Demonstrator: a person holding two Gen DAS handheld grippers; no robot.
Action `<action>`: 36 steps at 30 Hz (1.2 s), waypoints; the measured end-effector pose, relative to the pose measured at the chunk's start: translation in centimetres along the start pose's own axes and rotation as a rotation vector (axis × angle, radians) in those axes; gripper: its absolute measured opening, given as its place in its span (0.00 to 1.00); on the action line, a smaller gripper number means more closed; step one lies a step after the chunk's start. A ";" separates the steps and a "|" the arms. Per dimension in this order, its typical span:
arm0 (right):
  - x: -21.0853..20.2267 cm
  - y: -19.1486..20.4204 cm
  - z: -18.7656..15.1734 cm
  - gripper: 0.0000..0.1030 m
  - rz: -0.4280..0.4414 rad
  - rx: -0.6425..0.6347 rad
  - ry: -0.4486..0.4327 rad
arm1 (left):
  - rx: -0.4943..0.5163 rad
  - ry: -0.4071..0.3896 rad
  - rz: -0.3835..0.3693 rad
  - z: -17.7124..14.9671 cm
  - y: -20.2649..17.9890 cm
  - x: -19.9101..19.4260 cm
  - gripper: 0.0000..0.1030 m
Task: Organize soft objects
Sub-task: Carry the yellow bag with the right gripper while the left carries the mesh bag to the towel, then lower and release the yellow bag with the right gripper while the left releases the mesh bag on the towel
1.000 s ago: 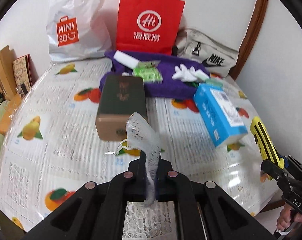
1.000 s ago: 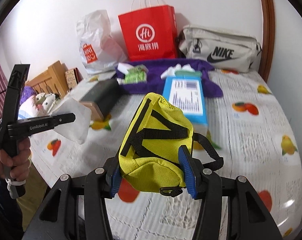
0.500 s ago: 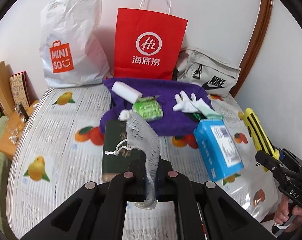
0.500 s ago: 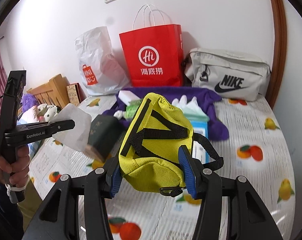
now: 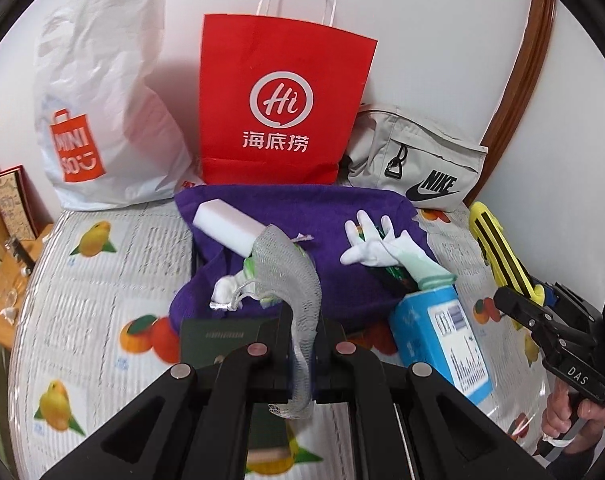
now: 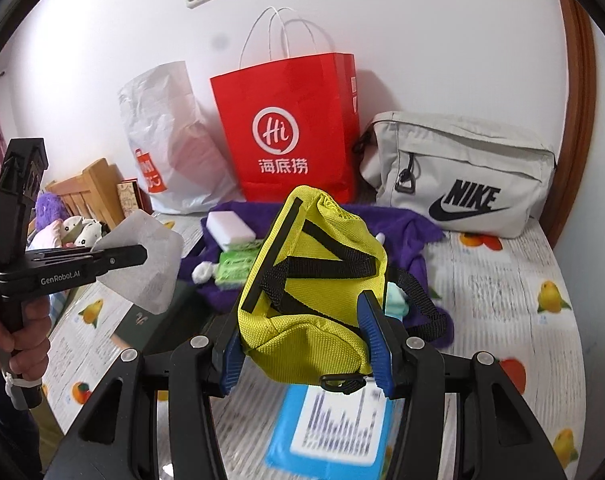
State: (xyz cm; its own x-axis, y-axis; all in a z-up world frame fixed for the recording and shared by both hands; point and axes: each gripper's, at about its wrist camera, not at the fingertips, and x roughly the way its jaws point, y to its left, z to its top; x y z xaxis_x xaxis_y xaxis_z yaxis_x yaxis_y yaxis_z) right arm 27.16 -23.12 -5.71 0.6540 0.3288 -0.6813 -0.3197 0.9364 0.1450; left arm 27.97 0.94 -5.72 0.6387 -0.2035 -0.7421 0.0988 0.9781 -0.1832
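1. The left gripper [image 5: 302, 344] has its jaws pressed almost together on a translucent white mesh pouch with a drawstring [image 5: 290, 280]. The pouch arches up out of the jaws, and its lower end hangs below them, hiding the fingertips.
2. The right gripper [image 6: 306, 344] stands partly open, its blue ribbed pads [image 6: 372, 340] clamped on both sides of a yellow fabric pouch with black straps [image 6: 314, 276]. The pouch is lifted clear of the bed and fills the middle of the right wrist view.
3. Behind the yellow pouch, much of the crumpled purple towel [image 5: 294, 208] is screened off. A white block-shaped sponge [image 5: 226, 226], a green packet [image 6: 234, 266] and a white glove [image 5: 372, 246] lie on the towel.
4. A dark green box [image 5: 222, 340] is largely covered by the left gripper's frame. A light blue carton with a printed label [image 5: 442, 344] is blurred and cut off beneath the right gripper.
5. The bed cover printed with fruit [image 5: 98, 288] is bare to the left of the towel and along the right side near the wall.
6. Against the wall stand a white plastic shopping bag [image 5: 102, 112], a red paper bag with white handles [image 5: 282, 108] and a grey fabric belt bag [image 6: 462, 176], closing off the far edge.
7. A wooden door frame [image 5: 518, 92] runs along the right side.
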 end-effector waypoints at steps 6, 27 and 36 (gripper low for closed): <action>3.1 -1.1 1.9 0.50 -0.014 -0.013 0.014 | 0.001 0.012 -0.012 1.8 0.1 2.4 0.05; 14.4 -3.4 5.7 0.50 -0.021 -0.072 0.140 | -0.024 0.095 -0.073 6.1 1.0 12.0 0.06; 16.8 -3.6 5.0 0.51 -0.028 -0.087 0.196 | -0.051 0.145 -0.073 5.6 2.1 14.2 0.09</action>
State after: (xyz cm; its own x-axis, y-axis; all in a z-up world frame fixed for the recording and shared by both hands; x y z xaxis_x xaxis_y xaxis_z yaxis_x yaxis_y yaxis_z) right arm 42.70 -20.31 -14.10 0.5203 0.2645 -0.8120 -0.3671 0.9278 0.0670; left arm 41.52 0.37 -13.07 0.5142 -0.2820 -0.8100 0.0996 0.9576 -0.2702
